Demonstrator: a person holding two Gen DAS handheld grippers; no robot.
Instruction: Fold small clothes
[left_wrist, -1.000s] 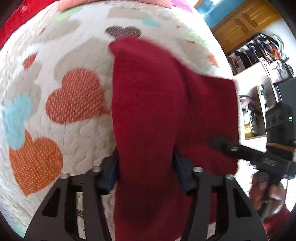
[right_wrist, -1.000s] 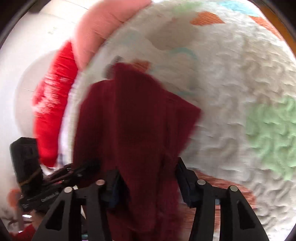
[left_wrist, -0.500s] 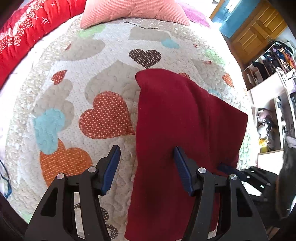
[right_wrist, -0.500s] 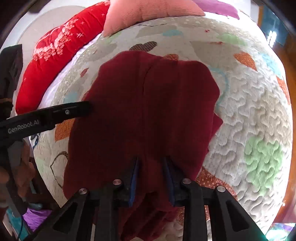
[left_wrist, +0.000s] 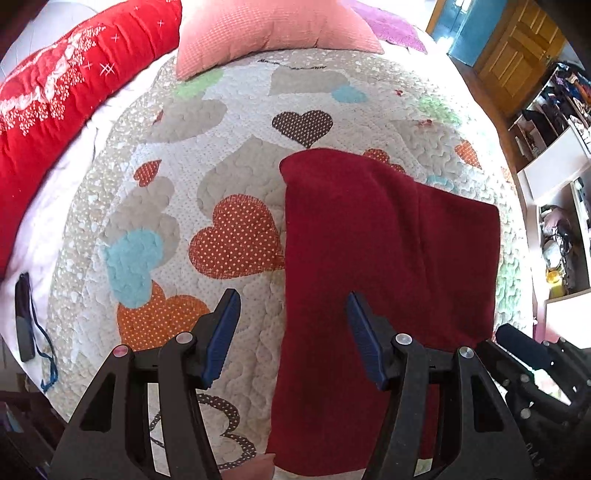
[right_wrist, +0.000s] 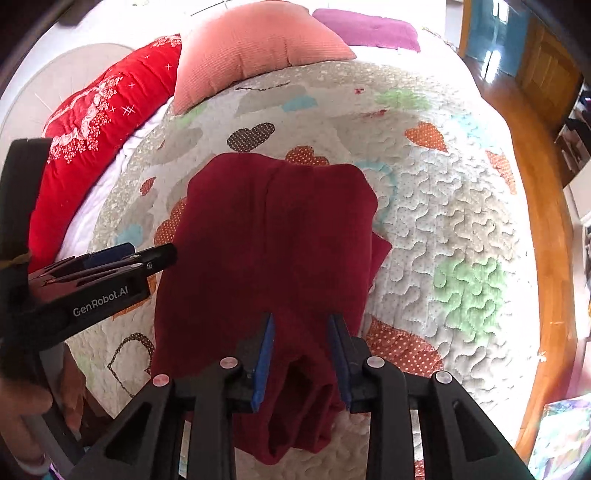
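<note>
A dark red garment (left_wrist: 388, 258) lies folded flat on the heart-patterned quilt (left_wrist: 184, 206). It also shows in the right wrist view (right_wrist: 269, 236), with its near end bunched between my right fingers. My left gripper (left_wrist: 291, 317) is open and empty, above the garment's left edge. My right gripper (right_wrist: 301, 332) is open, its blue pads spread on either side of the bunched near end. The left gripper also shows in the right wrist view (right_wrist: 122, 258), at the garment's left side. The right gripper shows in the left wrist view (left_wrist: 524, 354), at the garment's near right corner.
A pink cushion (left_wrist: 273, 29), a red blanket (left_wrist: 66, 85) and a purple cushion (right_wrist: 365, 29) lie at the head of the bed. A dark small object with a blue cord (left_wrist: 24, 317) lies at the left edge. Wooden floor (right_wrist: 543, 206) and shelves (left_wrist: 554, 122) are to the right.
Both grippers lowered the garment onto the quilt. The left gripper opened first and backed off; the right gripper opened after it. The cloth now lies flat.
</note>
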